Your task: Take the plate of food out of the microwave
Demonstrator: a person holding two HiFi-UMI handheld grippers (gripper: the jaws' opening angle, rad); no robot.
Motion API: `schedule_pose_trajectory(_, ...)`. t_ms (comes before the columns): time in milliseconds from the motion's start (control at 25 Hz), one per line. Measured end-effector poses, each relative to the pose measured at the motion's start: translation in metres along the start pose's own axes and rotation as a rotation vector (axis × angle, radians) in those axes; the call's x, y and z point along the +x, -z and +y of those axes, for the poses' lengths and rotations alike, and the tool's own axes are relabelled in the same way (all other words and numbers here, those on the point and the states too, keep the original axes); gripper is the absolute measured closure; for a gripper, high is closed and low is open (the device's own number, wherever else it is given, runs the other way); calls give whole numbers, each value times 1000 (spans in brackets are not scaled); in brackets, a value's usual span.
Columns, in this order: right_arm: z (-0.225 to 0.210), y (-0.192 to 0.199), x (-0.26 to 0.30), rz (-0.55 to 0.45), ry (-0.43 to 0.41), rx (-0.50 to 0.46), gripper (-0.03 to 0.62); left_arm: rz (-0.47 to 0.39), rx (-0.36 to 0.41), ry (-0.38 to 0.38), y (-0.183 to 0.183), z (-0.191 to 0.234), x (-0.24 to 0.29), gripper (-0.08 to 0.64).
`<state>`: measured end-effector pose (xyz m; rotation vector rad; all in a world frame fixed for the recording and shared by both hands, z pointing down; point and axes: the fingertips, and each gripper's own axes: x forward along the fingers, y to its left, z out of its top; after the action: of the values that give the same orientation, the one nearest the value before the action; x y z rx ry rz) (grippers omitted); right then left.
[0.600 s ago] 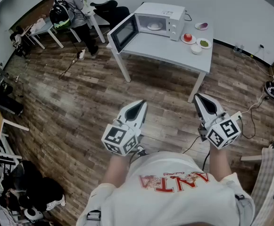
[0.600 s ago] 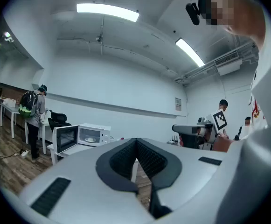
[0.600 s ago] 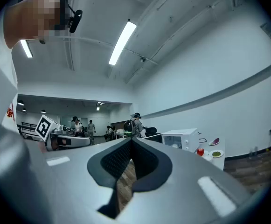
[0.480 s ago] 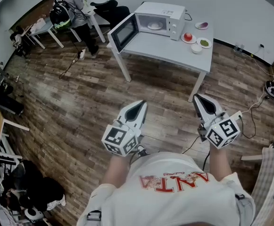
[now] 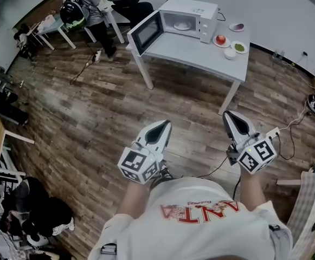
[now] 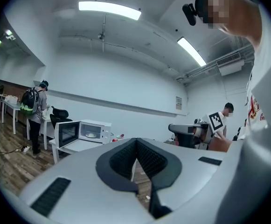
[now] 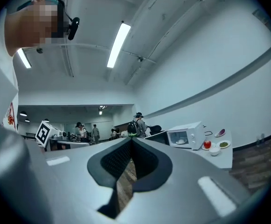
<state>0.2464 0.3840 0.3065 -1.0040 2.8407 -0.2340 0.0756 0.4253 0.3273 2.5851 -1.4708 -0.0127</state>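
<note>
Not much is changing here tbh. The worktop (image 5: 200, 52) is sitting a touch higher in the head view than half a second back, but the person is still standing well away from it. The left gripper (image 5: 161, 126) and right gripper (image 5: 229, 116) are both keeping their fingers clenched on nothing. The plate (image 5: 182, 26) is still waiting inside the open microwave (image 5: 196, 11) at the worktop's far left corner, so the whole approach is probably still to come.

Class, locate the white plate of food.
Head view, top centre: the white plate of food sits inside the open white microwave on the left end of the grey table.
</note>
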Motion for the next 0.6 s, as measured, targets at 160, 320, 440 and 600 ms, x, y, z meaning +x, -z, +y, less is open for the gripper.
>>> schedule_pose_trajectory(160,5,15,8,14,-27,27,589,8,-17,28,11,0,-3,551)
schedule_pose_trajectory(320,12,29,31,48,-34,46,589,11,-50,18,18,25,-11,551)
schedule_pose_trajectory(440,17,34,57,63,-22,48,589,4,-53,7,16,54,-16,551)
schedule_pose_trajectory(600,25,43,101,92,4,54,589,6,-68,23,18,97,-24,551)
